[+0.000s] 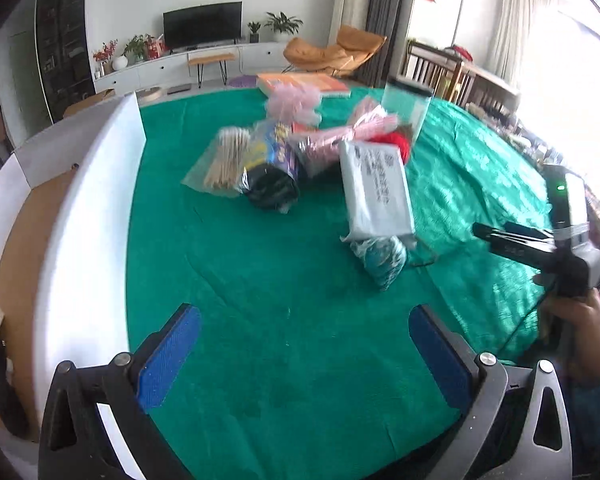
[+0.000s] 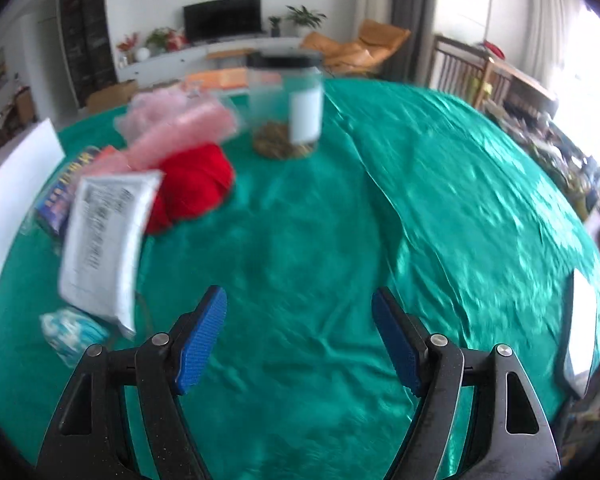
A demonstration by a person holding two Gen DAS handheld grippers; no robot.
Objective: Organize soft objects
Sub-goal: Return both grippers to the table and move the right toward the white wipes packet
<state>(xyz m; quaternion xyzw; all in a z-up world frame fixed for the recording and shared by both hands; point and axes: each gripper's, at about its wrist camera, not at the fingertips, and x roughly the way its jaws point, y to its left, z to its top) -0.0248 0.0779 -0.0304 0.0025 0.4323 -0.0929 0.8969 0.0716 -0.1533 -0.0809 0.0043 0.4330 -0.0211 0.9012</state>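
Note:
A pile of soft things lies on the green tablecloth (image 1: 284, 300). It holds a grey mailer bag (image 1: 374, 192), a red cloth (image 2: 196, 188), pink bagged items (image 1: 296, 102), a dark bagged roll (image 1: 270, 186), a bag of wooden sticks (image 1: 224, 160) and a small teal-white bag (image 1: 382, 260). The mailer (image 2: 102, 240) and teal bag (image 2: 70, 334) also show in the right wrist view. My left gripper (image 1: 304, 356) is open and empty, short of the pile. My right gripper (image 2: 298, 340) is open and empty over bare cloth; it also shows in the left wrist view (image 1: 480, 230).
A clear jar with a black lid (image 2: 290, 108) stands behind the pile. A white-walled cardboard box (image 1: 72, 240) lies along the left edge. An orange flat box (image 1: 300, 82) sits at the far edge. A white object (image 2: 582, 328) lies at the right.

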